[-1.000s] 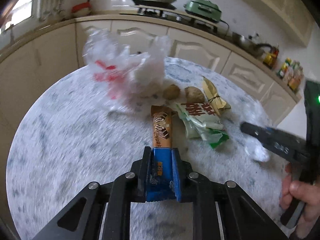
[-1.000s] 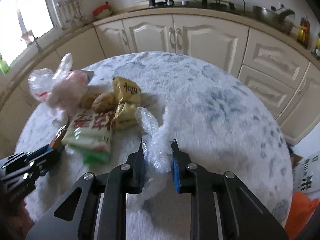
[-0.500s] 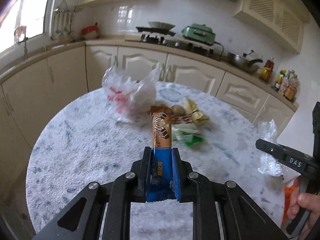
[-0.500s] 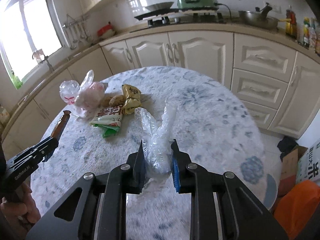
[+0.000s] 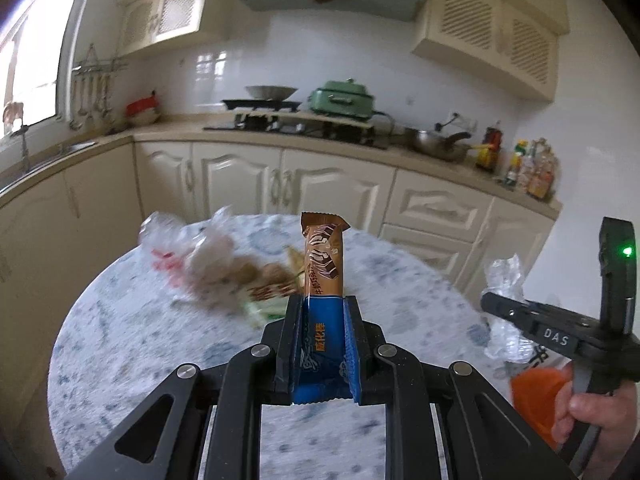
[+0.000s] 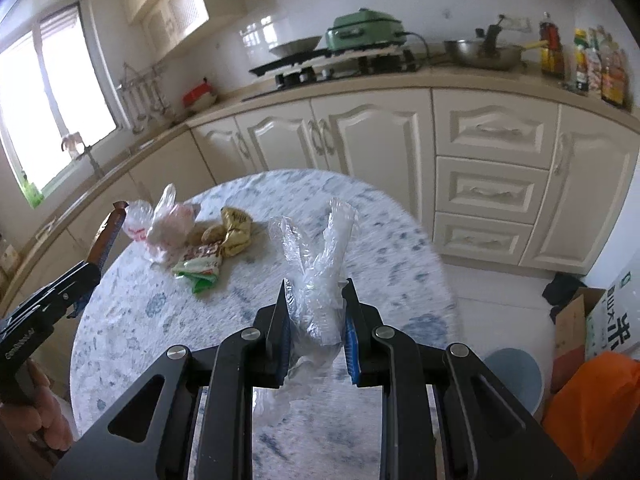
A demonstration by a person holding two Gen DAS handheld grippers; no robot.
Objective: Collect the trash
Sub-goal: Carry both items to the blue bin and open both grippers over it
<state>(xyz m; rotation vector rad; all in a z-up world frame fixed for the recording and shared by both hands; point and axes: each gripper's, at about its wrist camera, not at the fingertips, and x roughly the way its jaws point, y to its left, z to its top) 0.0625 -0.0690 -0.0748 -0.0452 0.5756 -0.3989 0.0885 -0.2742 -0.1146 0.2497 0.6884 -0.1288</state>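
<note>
My left gripper [image 5: 322, 312] is shut on a brown and blue snack bar wrapper [image 5: 323, 258] that sticks up from its jaws, held above the round table [image 5: 120, 340]. A crumpled clear plastic wrap [image 6: 316, 276] stands between the jaws of my right gripper [image 6: 316, 300], which is shut on it. Back on the table lie a clear plastic bag with red print [image 6: 160, 220], a gold wrapper [image 6: 236, 228], a red and green snack packet [image 6: 200, 262] and brown lumps [image 6: 208, 234]. The right gripper [image 5: 496, 310] also shows at the right of the left wrist view, the left gripper [image 6: 86, 274] at the left of the right wrist view.
Cream kitchen cabinets [image 6: 400, 140] and a counter with a stove and green cooker [image 6: 364, 30] curve behind the table. On the floor at the right are a blue-grey round bin [image 6: 516, 372], an orange bag [image 6: 588, 400] and a cardboard box [image 6: 600, 320].
Both grippers have risen and drawn back from the table with their trash still held. The remaining pile looks smaller and farther off, and more of the kitchen wall shows.
</note>
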